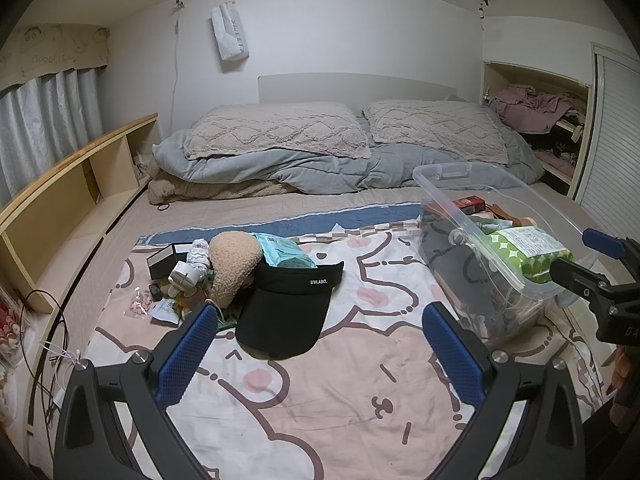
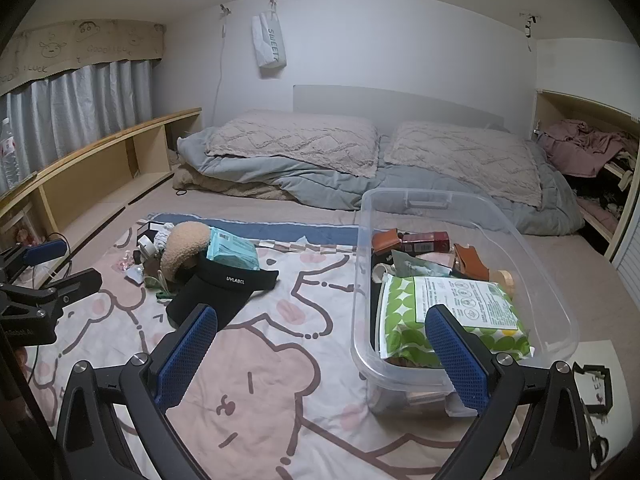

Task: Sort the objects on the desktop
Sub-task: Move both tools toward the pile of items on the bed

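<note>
A black visor cap [image 1: 288, 312] lies on the cartoon blanket [image 1: 320, 400], with a tan fluffy item [image 1: 232, 268], a teal packet [image 1: 284, 254], a black box [image 1: 164, 264] and small items piled behind it. My left gripper [image 1: 320, 348] is open and empty, just in front of the cap. A clear plastic bin [image 2: 460, 280] on the right holds a green patterned pack [image 2: 452, 316], a red box [image 2: 424, 242] and brown leather items. My right gripper [image 2: 324, 348] is open and empty at the bin's near left corner. The cap [image 2: 216, 292] shows left of it.
Pillows [image 1: 280, 128] and a grey duvet [image 1: 280, 168] lie across the back of the bed. A wooden shelf [image 1: 60, 200] runs along the left, with cables [image 1: 44, 340] beside it. An open closet [image 1: 540, 128] with clothes is at the back right.
</note>
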A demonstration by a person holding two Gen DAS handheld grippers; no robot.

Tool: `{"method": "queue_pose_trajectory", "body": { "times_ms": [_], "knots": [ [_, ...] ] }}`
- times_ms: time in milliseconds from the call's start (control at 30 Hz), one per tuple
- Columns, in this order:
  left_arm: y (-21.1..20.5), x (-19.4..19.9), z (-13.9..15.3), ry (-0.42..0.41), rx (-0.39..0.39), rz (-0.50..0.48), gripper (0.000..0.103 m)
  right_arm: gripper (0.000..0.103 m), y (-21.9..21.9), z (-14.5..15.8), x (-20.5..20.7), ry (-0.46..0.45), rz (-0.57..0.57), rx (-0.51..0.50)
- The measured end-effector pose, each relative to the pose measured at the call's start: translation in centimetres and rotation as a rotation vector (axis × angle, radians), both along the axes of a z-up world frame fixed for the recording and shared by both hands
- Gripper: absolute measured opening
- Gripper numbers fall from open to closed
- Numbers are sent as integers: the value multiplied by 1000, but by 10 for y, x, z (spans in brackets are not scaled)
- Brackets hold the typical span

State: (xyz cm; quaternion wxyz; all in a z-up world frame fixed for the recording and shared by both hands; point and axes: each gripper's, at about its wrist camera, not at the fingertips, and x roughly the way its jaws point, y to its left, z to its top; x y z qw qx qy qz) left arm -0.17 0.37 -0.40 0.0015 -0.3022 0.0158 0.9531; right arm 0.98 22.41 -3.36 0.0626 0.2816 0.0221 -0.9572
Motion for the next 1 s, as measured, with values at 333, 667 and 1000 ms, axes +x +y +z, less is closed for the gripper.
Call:
{"method": "queue_pose_trajectory", "body": {
  "times_ms": [333, 667, 1000],
  "knots": [
    [0, 0, 0, -1, 2, -5, 103, 103, -1, 1, 1, -1, 0, 4],
    [3, 1, -8, -19, 14, 6, 103, 103, 0, 1, 1, -13, 2, 10],
    [-26, -3, -11, -39, 35, 57, 103, 103, -4, 1, -4, -36, 8, 25]
  ]
}}
